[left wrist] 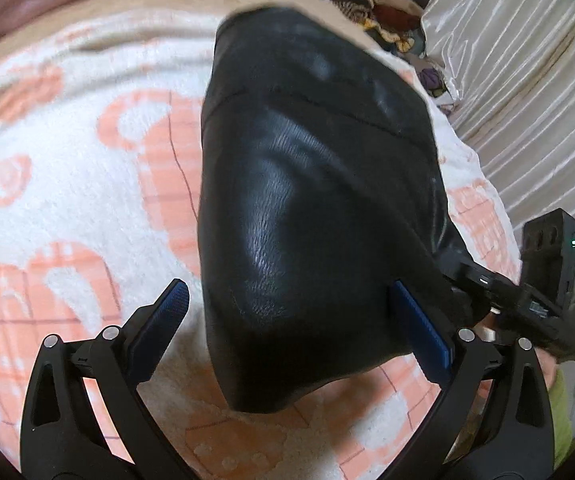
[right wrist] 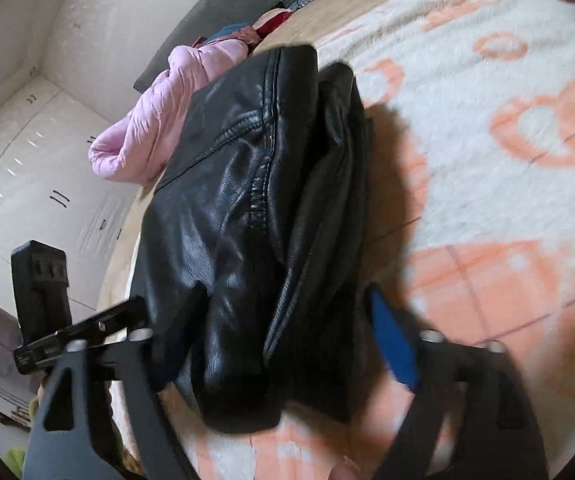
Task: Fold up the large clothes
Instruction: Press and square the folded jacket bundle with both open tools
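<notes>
A black leather jacket [left wrist: 311,184] lies folded into a long bundle on a white and orange fleece blanket [left wrist: 67,184]. My left gripper [left wrist: 287,320] is open, its blue-padded fingers [left wrist: 167,320] wide apart over the near end of the bundle. In the right wrist view the same jacket [right wrist: 247,220] shows seams and a folded sleeve. My right gripper [right wrist: 287,328] is open, its fingers [right wrist: 391,344] on either side of the jacket's near end. The other gripper's body [left wrist: 527,292] shows at the right edge of the left wrist view.
A pile of mixed clothes [left wrist: 367,4] lies at the far end of the bed beside a shiny white pillow [left wrist: 527,80]. A pink puffer jacket [right wrist: 159,120] lies at the bed's edge near white cupboards [right wrist: 27,160].
</notes>
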The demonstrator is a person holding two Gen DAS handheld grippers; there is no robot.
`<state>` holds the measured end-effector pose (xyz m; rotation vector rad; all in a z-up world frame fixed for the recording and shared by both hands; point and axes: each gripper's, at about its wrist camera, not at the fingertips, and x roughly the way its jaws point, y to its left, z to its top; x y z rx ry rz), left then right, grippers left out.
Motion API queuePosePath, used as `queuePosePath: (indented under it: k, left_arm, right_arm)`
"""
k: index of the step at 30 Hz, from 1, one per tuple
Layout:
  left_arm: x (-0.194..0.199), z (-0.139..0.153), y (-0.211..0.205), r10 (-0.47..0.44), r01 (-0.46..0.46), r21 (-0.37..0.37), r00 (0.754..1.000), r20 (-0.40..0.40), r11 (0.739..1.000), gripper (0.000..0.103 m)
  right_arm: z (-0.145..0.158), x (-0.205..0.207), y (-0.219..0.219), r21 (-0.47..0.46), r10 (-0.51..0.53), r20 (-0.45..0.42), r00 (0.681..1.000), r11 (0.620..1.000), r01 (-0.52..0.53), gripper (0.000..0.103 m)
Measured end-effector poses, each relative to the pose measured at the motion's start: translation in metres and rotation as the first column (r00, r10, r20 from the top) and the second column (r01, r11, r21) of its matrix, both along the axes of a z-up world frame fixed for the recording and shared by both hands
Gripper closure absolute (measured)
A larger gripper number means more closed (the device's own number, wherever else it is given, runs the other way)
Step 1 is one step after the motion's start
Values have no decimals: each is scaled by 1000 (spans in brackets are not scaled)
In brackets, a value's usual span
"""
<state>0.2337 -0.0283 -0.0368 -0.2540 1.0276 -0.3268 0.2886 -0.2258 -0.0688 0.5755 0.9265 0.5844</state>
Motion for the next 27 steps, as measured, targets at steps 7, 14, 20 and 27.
queuePosePath:
  k: [7,14,20,27]
  left_arm:
    - [6,7,2,31,-33,62,999,40,998,9]
    - [7,8,-5,9,-14,106,999,54,994,9]
    - [20,12,-14,-12,5,130,998,54,991,9]
    - [40,-3,-30,-61,60,75,998,18,995,8]
  right_arm:
    - [61,22,-23,-82,-106,156,982,989,120,11]
    - [67,98,11,-200,-129,103,986,969,148,22]
    - [66,112,32,-190,-50,132,990,979,75,95]
    - [52,115,-4,-154,-84,143,986,982,106,95]
